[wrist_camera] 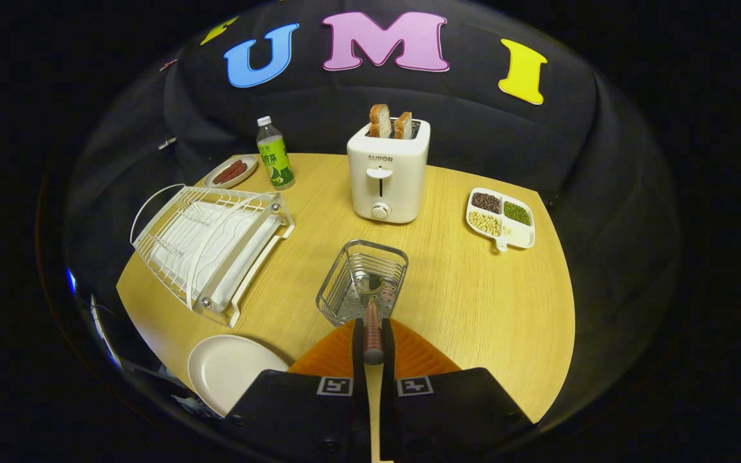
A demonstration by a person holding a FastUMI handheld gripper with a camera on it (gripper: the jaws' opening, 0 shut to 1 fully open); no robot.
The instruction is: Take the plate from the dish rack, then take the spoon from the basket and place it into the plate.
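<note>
The round wooden table [473,302] carries everything. On its left side lies the white wire dish rack [210,247], tilted low, its slots bare of crockery. The plate [229,370], plain cream and round, sits flat on the table just left of the gripper, near the table's front edge and apart from the rack. A white toaster [386,173] with two slices of bread stands beyond the basket, with a divided white dish of beans [500,218] to its right, and a green-labelled bottle [274,154] and a small dish of sausages [232,172] to its left.

The wire basket [363,280], square and silvery, stands just ahead of the fingers. The spoon [372,325] has a dark reddish-brown handle; its bowl end dips into the basket and is hard to make out.

The gripper [372,341] points forward and down at the basket, its fingers drawn narrow and pressing the spoon's handle from both sides.
</note>
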